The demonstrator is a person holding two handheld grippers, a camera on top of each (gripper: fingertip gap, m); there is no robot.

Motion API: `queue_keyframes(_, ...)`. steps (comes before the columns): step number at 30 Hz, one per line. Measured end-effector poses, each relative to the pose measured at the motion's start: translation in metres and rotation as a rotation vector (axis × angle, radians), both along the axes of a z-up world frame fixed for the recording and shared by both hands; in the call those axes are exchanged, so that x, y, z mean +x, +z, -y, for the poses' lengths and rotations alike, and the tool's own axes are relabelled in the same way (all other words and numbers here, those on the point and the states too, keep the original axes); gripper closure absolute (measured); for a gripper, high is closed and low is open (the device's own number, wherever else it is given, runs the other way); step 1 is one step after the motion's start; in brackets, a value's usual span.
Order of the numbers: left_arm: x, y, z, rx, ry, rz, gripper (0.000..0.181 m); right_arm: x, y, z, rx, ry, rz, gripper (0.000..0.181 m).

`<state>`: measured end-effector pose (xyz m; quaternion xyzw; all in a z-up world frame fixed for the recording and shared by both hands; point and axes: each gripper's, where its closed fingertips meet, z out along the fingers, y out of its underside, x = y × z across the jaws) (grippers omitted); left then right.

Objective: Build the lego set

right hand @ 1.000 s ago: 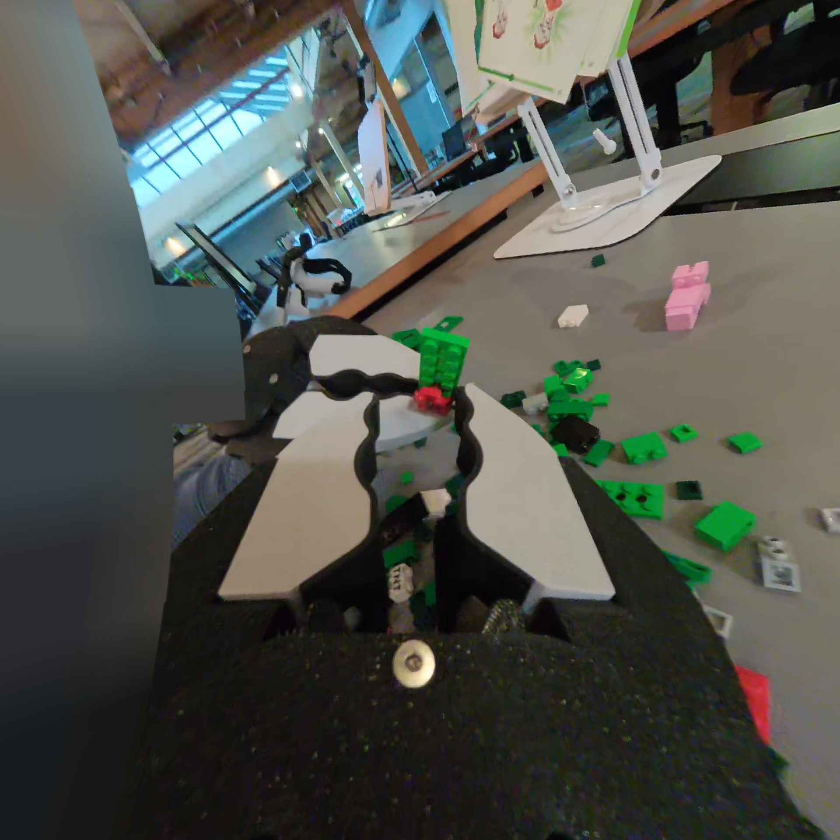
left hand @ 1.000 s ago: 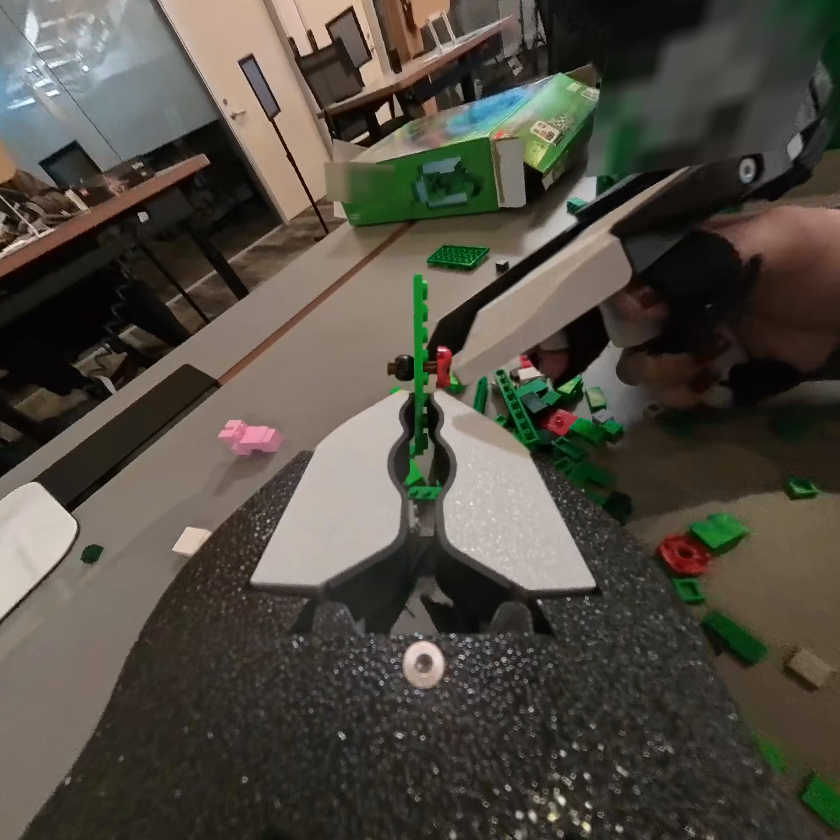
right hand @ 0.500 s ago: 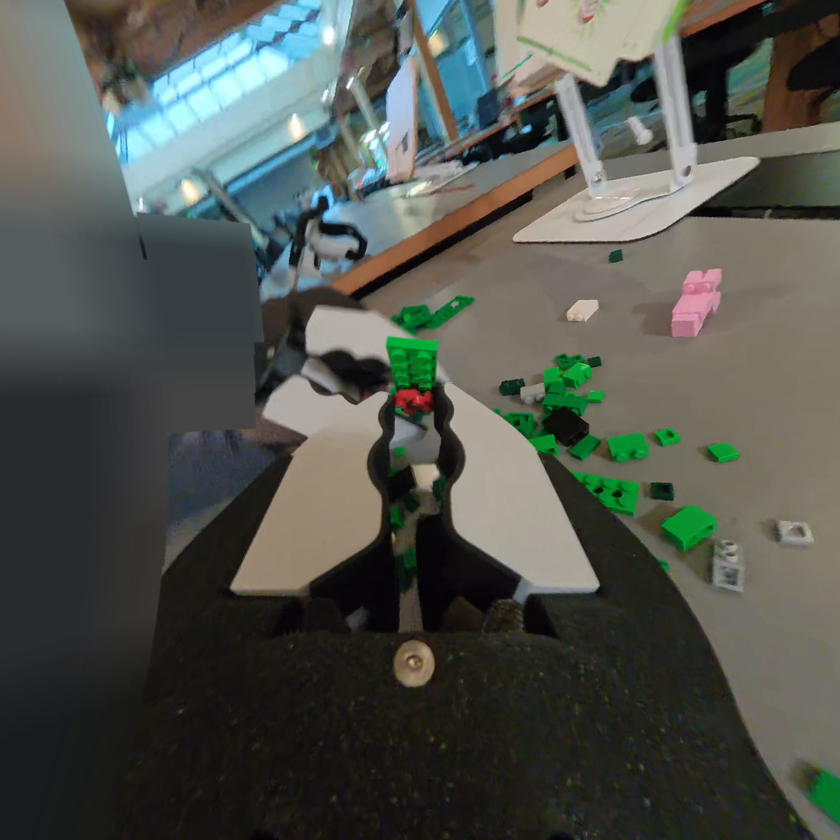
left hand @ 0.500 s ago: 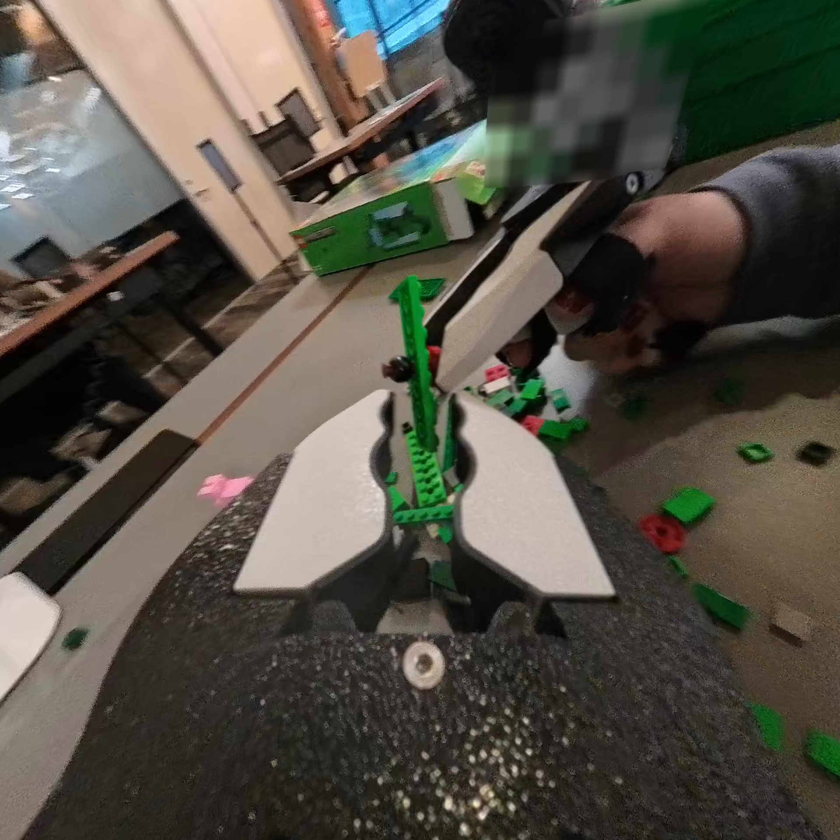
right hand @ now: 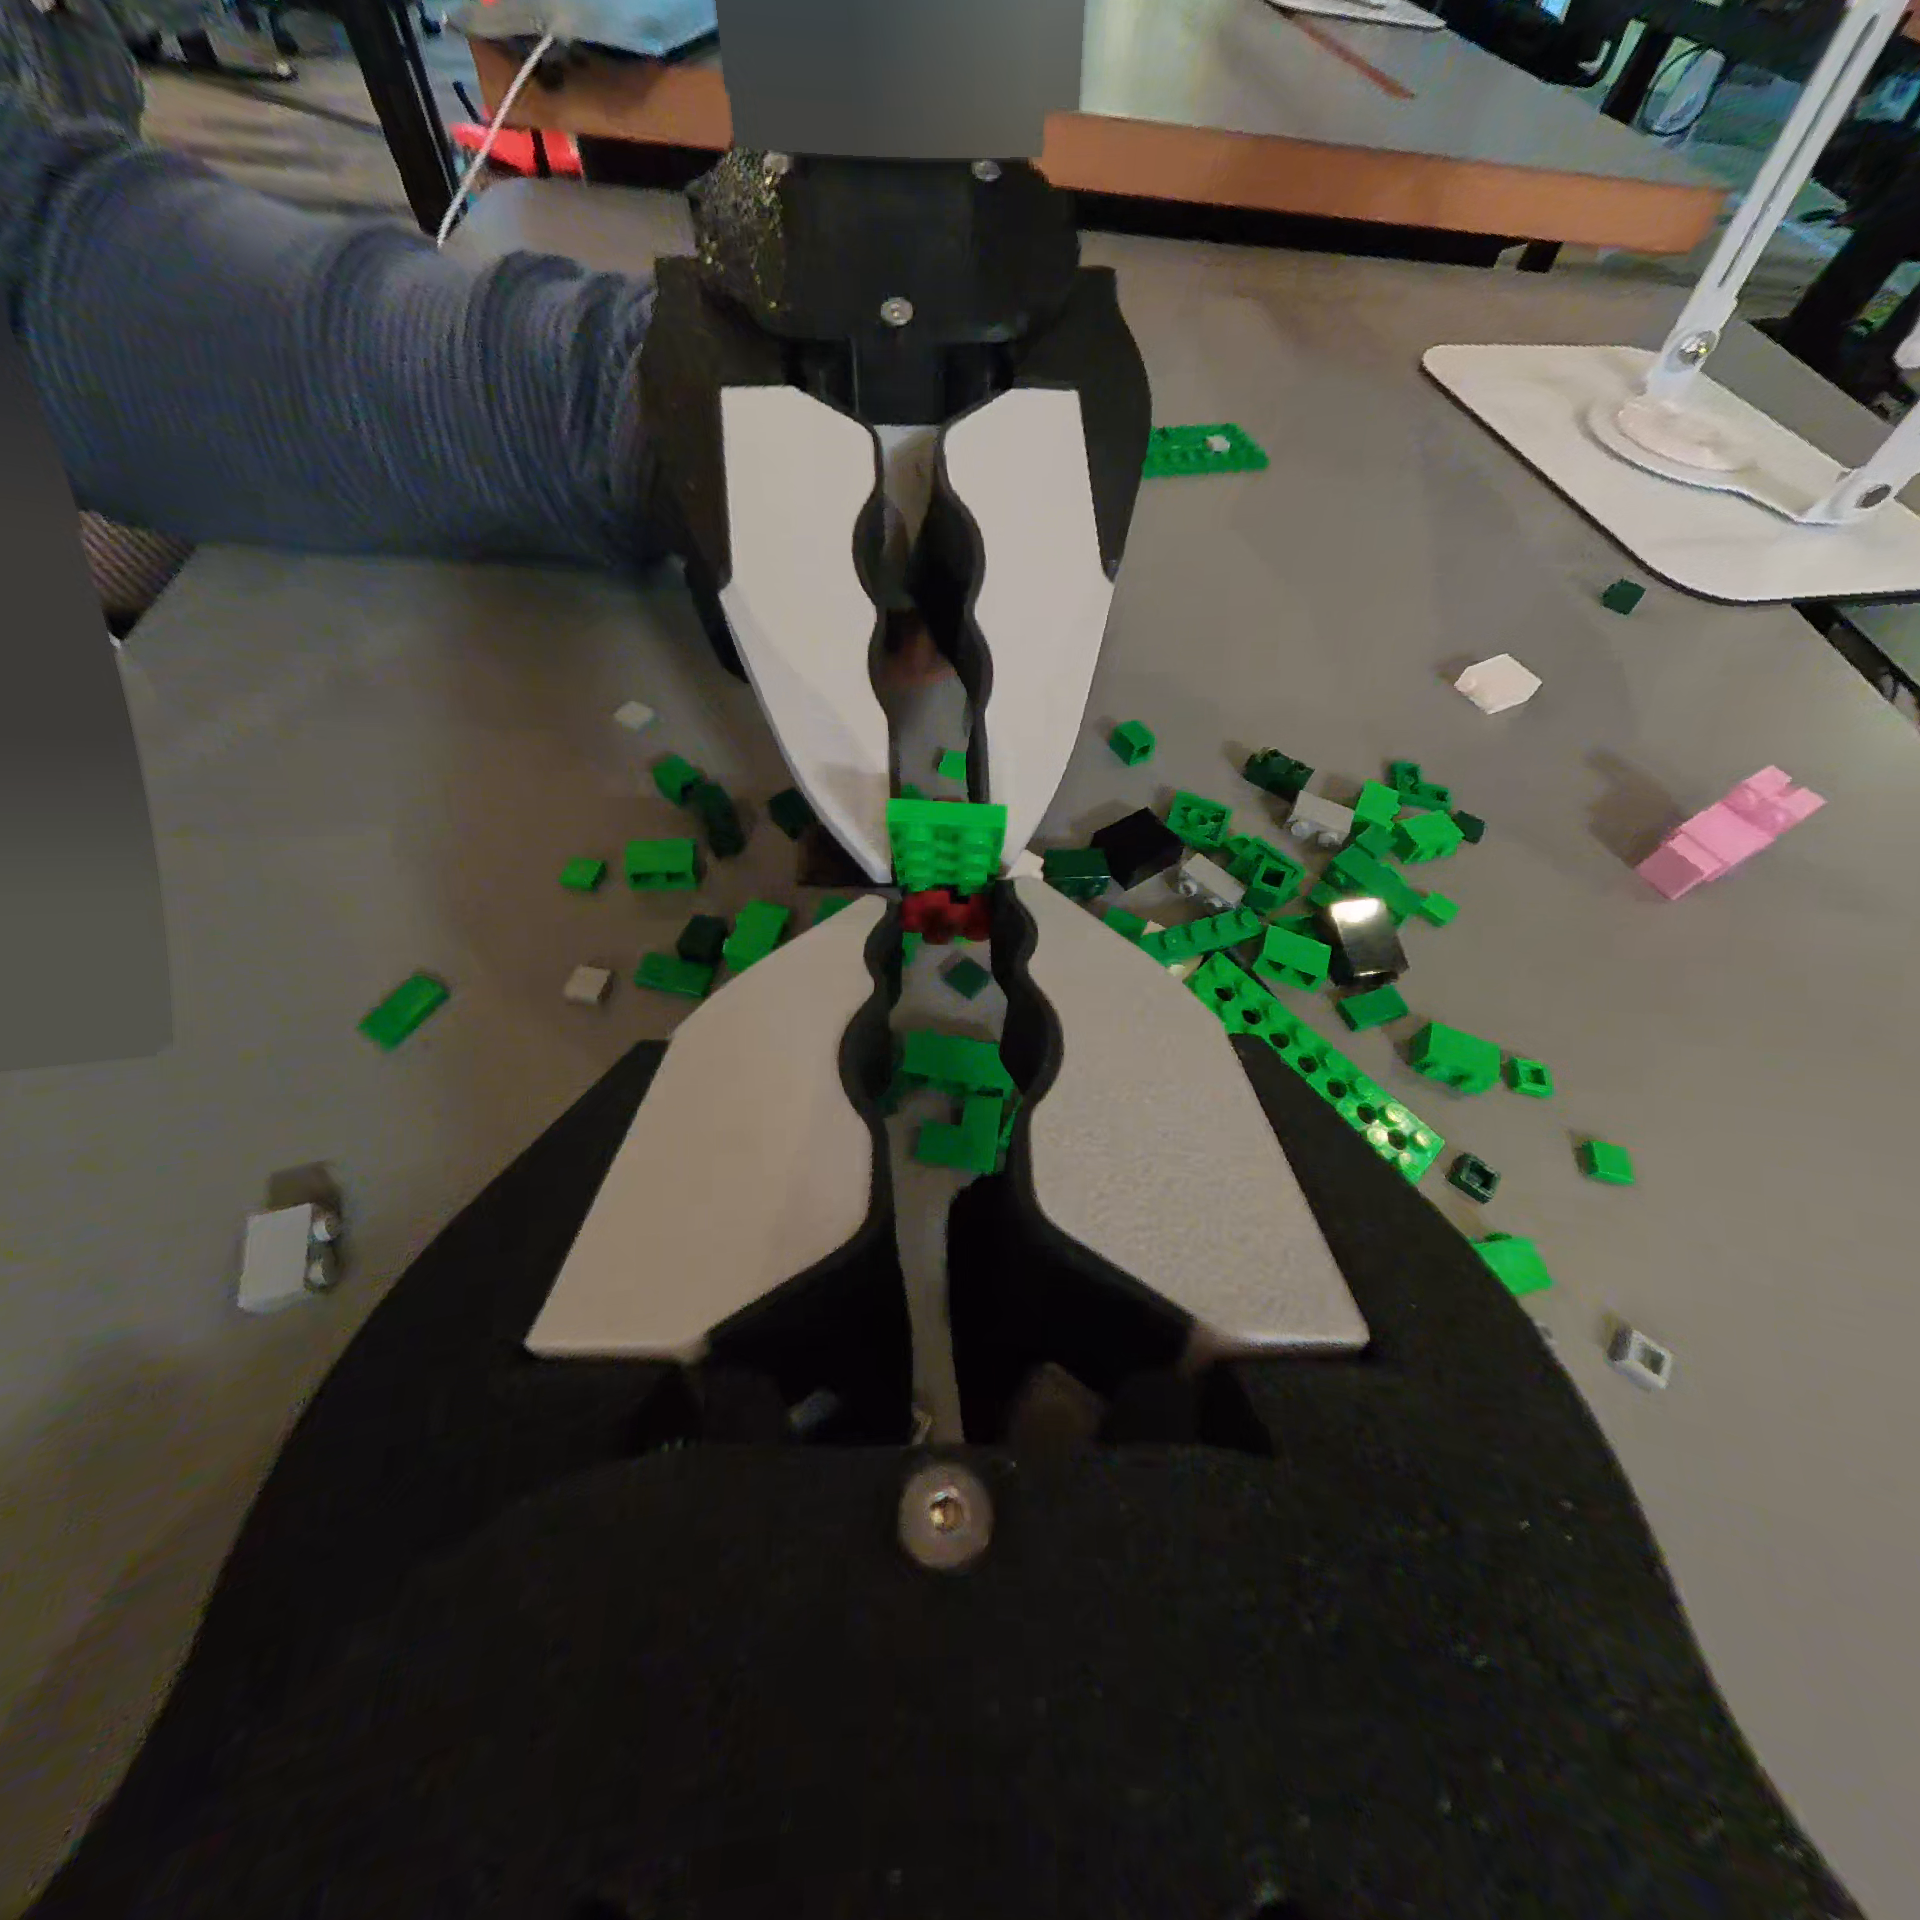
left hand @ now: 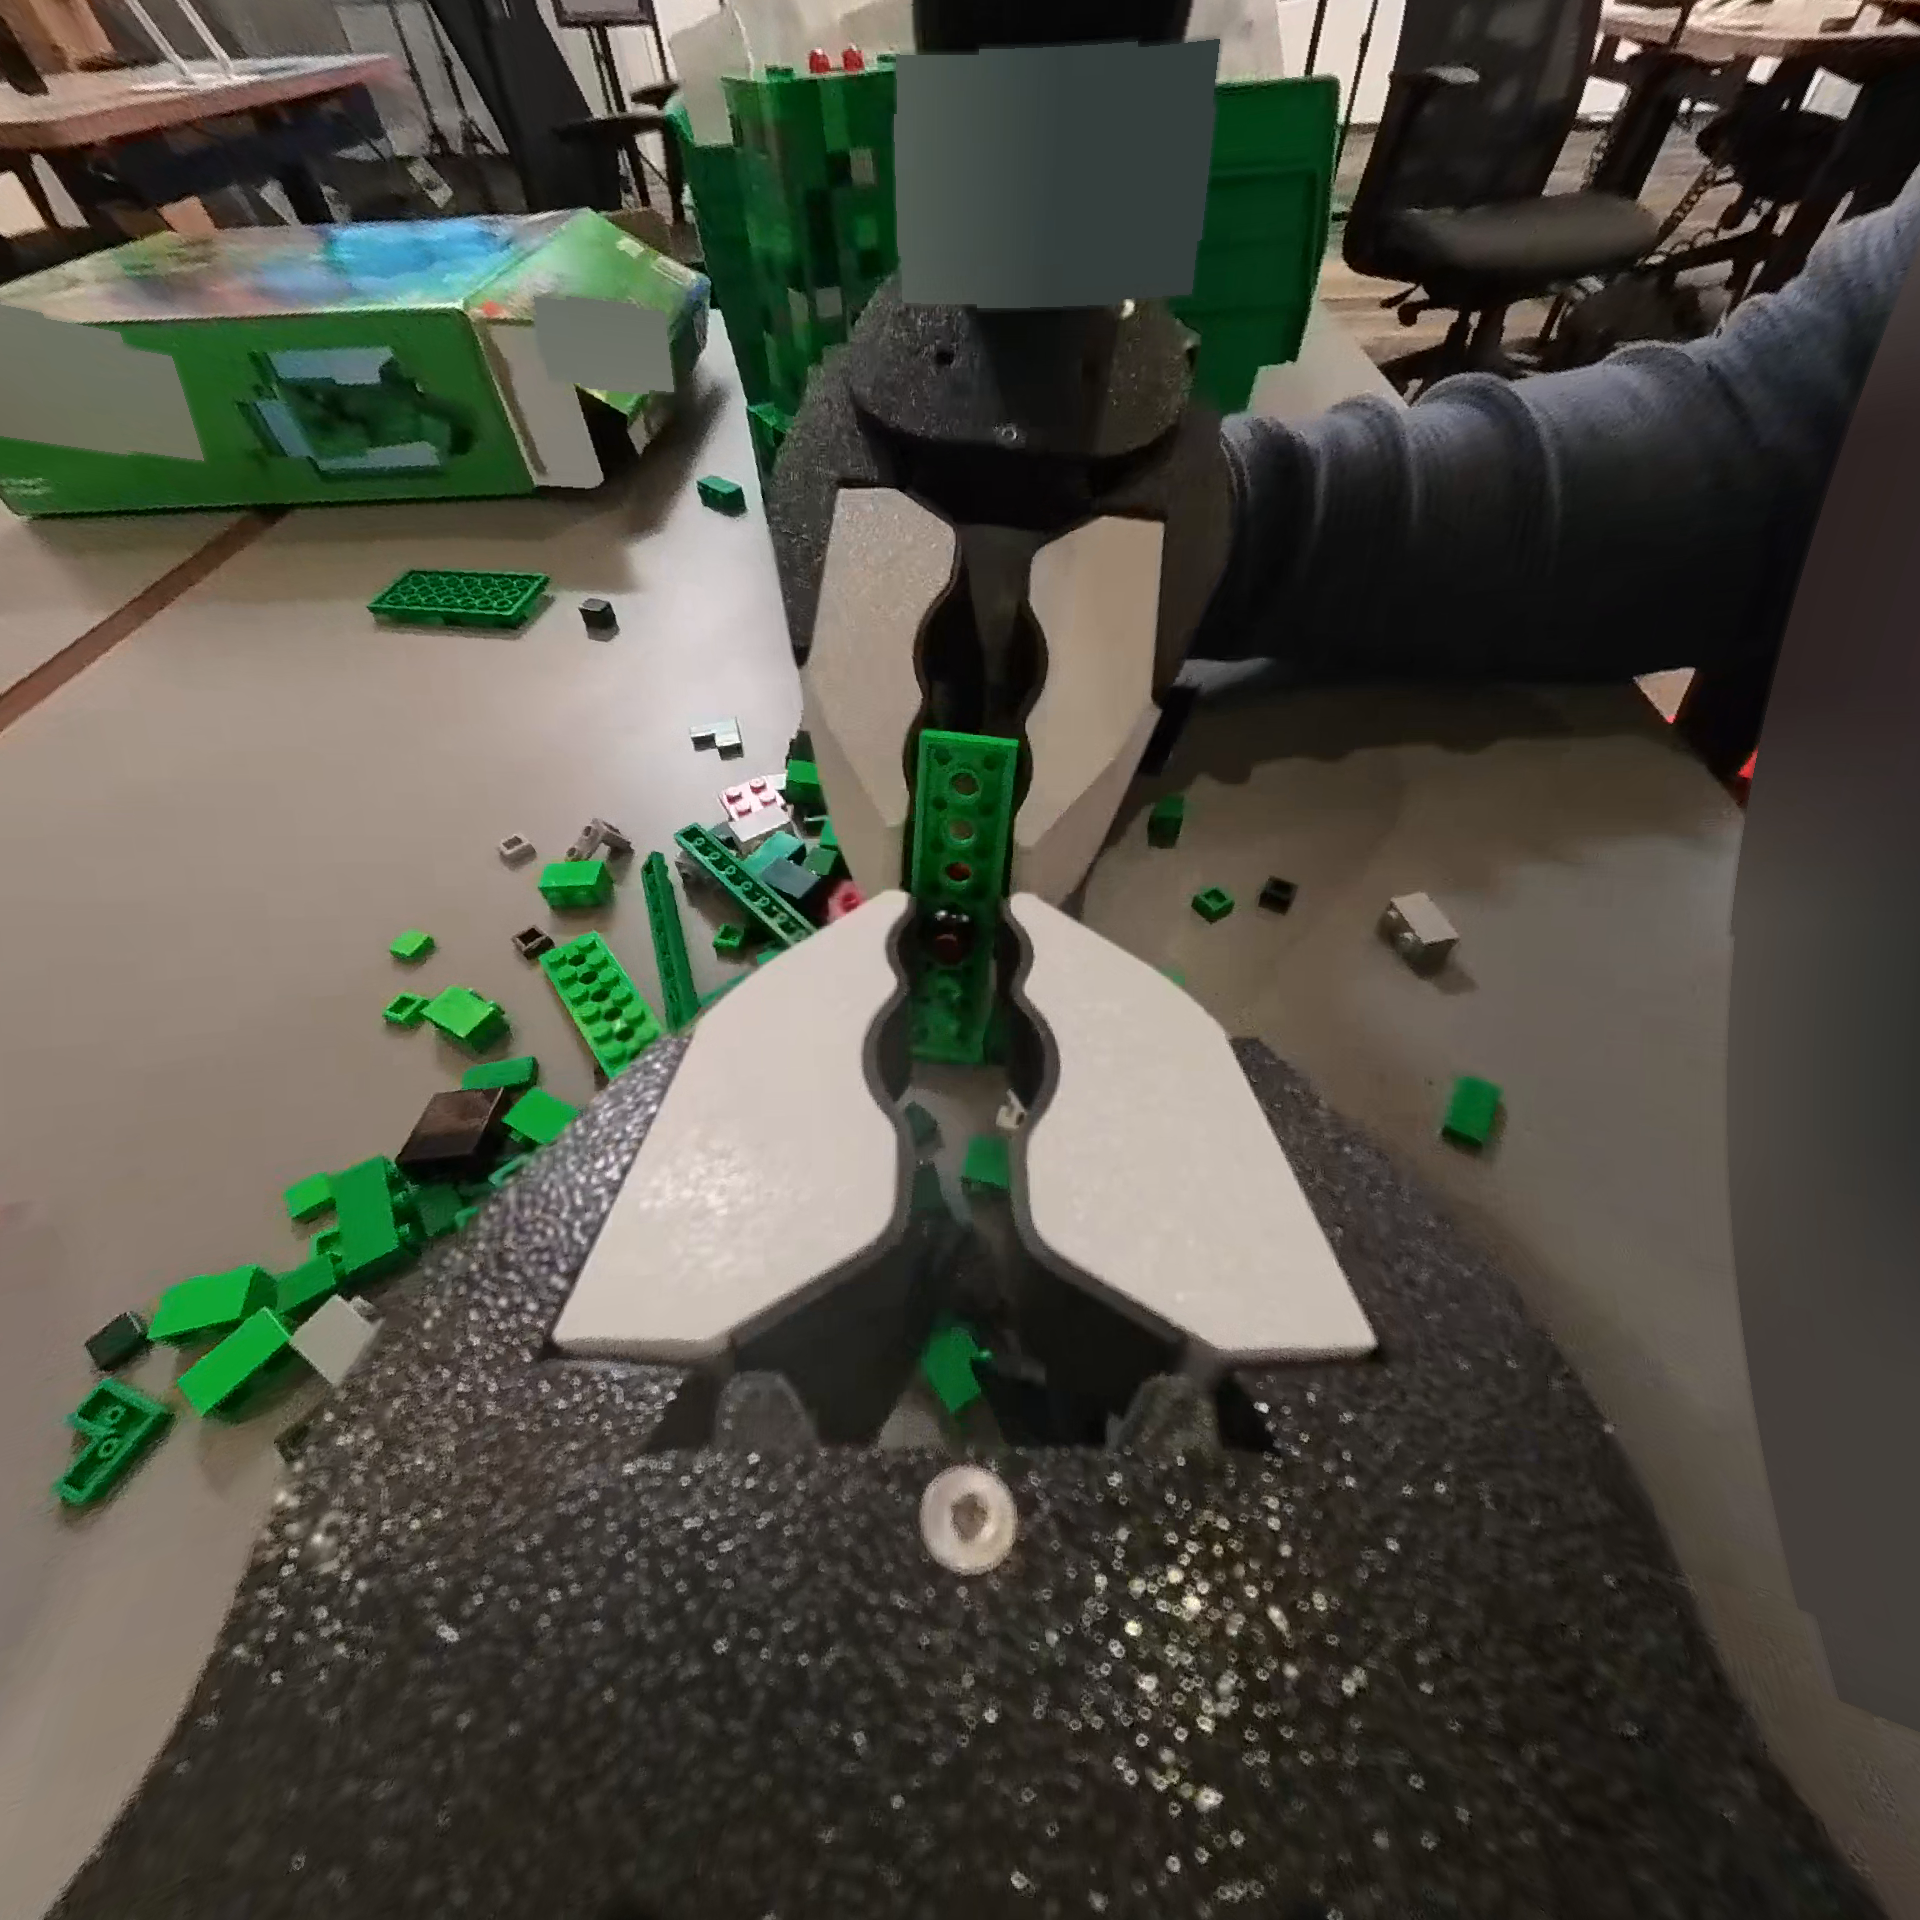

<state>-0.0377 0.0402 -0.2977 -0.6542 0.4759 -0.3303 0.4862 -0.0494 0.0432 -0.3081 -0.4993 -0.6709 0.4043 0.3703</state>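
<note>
My left gripper [left hand: 961, 920] is shut on a long green plate with holes [left hand: 961, 821], held upright above the table. A dark red pin [left hand: 945, 943] sits in one of its holes. My right gripper [right hand: 948, 904] faces the left one tip to tip and is shut on a red piece [right hand: 943, 916] at the plate's [right hand: 945, 842] back side. The right gripper's fingers [left hand: 873, 665] show behind the plate in the left wrist view. The left gripper's fingers [right hand: 800, 623] show beyond the plate in the right wrist view.
Loose green, black and grey bricks [right hand: 1299, 914] lie scattered on the grey table [left hand: 260, 831] below both grippers. A green set box [left hand: 312, 416] and a tall green built model [left hand: 800, 208] stand at the back. A pink pig [right hand: 1730, 842] and a white stand base [right hand: 1683, 488] lie to the right. Left and right tips are no more than a few centimetres apart. Both grippers' tips are roughly 20 centimetres from the pink pig [right hand: 1730, 842].
Both grippers have swung round to face each other head on. The right gripper has closed from open onto the red piece. The plate now shows its flat face in the left wrist view.
</note>
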Motion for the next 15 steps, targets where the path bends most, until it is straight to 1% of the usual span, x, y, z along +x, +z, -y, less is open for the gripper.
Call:
queue_keyframes(2,-0.001,-0.003,0.002,-0.015,-0.012,-0.026,0.167,0.000,-0.002,0.001,0.039,0.005,0.019,0.165)
queue_keyframes(3,-0.002,-0.005,0.002,-0.019,-0.013,-0.045,0.172,0.000,-0.003,0.002,0.056,0.009,0.025,0.165)
queue_keyframes(6,-0.002,-0.006,0.002,-0.009,-0.016,-0.051,0.172,0.000,-0.002,0.002,0.074,0.009,0.014,0.164)
queue_keyframes(9,-0.002,-0.006,0.006,0.007,-0.049,-0.052,0.172,0.001,-0.003,0.006,0.003,0.047,0.001,0.165)
queue_keyframes(12,-0.001,-0.001,0.009,0.053,-0.063,-0.054,0.172,0.002,0.003,0.011,-0.089,0.097,-0.030,0.164)
queue_keyframes(13,-0.002,0.000,0.007,0.065,-0.050,-0.051,0.169,0.001,0.004,0.010,-0.100,0.098,-0.038,0.164)
queue_keyframes(15,-0.005,-0.001,0.007,0.066,-0.036,-0.051,0.169,-0.001,0.004,0.009,-0.088,0.098,-0.034,0.164)
